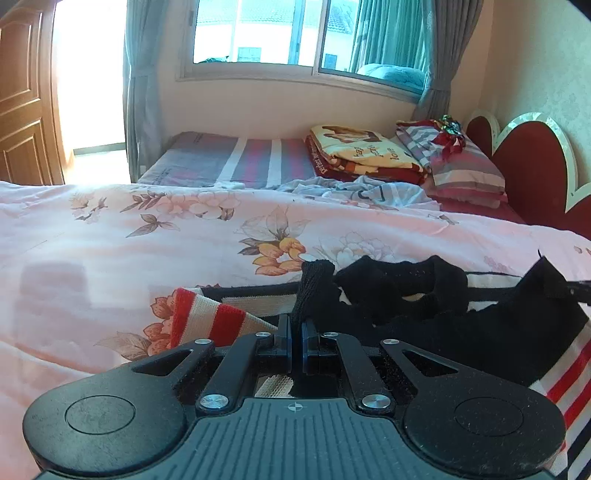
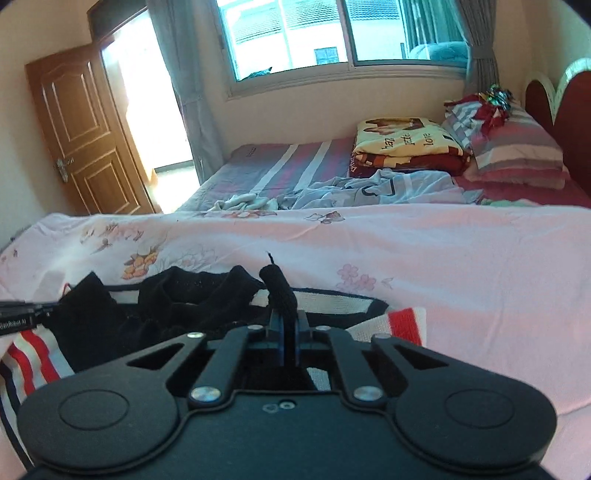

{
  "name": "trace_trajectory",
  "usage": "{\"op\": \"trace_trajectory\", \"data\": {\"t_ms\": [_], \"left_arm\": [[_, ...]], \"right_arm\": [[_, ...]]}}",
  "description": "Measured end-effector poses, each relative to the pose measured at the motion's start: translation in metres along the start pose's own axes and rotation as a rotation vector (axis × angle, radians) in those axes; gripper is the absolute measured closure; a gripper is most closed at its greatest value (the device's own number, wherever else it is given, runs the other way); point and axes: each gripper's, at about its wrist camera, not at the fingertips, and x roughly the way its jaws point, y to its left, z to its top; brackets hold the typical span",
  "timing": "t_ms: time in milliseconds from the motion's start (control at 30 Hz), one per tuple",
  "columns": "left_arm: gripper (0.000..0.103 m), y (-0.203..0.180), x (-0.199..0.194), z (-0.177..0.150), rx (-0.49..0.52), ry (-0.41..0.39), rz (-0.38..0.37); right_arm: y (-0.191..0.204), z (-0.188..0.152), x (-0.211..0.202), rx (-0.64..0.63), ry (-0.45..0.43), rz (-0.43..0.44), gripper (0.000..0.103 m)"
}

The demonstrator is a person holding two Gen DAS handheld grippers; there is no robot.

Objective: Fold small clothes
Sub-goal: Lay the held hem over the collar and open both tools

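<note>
A black knitted garment with red-and-white striped cuffs is seen lying crumpled on the pink floral bedspread, one black edge raised at each side. One raised edge is pinched between the closed fingers of the left gripper, and the other is clamped in the same way by the right gripper. Further back, a pale blue shirt, a folded blanket and striped pillows are spread across a second bed below the window.
</note>
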Motion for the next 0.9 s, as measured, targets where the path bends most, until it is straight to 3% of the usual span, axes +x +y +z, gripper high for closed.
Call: {"op": "trace_trajectory", "data": {"t_ms": [133, 233, 300, 467, 533, 567, 600, 633, 667, 733, 800, 900], "left_arm": [[0.098, 0.004, 0.005, 0.001, 0.001, -0.014, 0.035], [0.098, 0.013, 0.01, 0.008, -0.068, -0.046, 0.053], [0.098, 0.012, 0.02, 0.008, -0.06, -0.021, 0.067], [0.098, 0.004, 0.041, -0.014, 0.009, 0.043, 0.123], [0.097, -0.001, 0.037, -0.013, 0.034, 0.05, 0.13], [0.093, -0.004, 0.032, -0.011, 0.051, 0.058, 0.137], [0.089, -0.006, 0.024, -0.009, 0.063, 0.066, 0.142], [0.068, -0.008, 0.016, -0.008, 0.066, 0.069, 0.136], [0.034, -0.01, 0.003, -0.009, 0.059, 0.06, 0.121], [0.013, -0.014, -0.028, -0.017, 0.051, -0.005, 0.087], [0.013, -0.025, -0.047, -0.026, 0.1, -0.016, 0.059], [0.013, -0.036, -0.051, -0.045, 0.111, 0.049, 0.025]], "right_arm": [[-0.006, -0.002, 0.001, 0.019, -0.031, -0.086, 0.097], [-0.012, 0.007, -0.001, 0.059, -0.098, -0.112, 0.097], [-0.013, 0.013, 0.004, 0.051, -0.103, -0.119, 0.097], [-0.019, -0.008, 0.048, 0.024, 0.075, -0.192, 0.096], [-0.018, -0.014, 0.05, 0.003, 0.058, -0.2, 0.09], [-0.017, -0.012, 0.048, 0.006, 0.058, -0.201, 0.086], [-0.014, -0.01, 0.043, 0.017, 0.051, -0.2, 0.076], [-0.011, -0.008, 0.033, 0.023, 0.026, -0.206, 0.064], [-0.007, -0.008, 0.022, 0.017, -0.009, -0.218, 0.059], [0.003, -0.01, -0.003, -0.008, -0.064, -0.216, 0.055], [0.017, -0.016, -0.022, -0.038, -0.075, -0.174, 0.056], [0.043, -0.034, -0.035, -0.091, -0.052, -0.127, 0.056]]}}
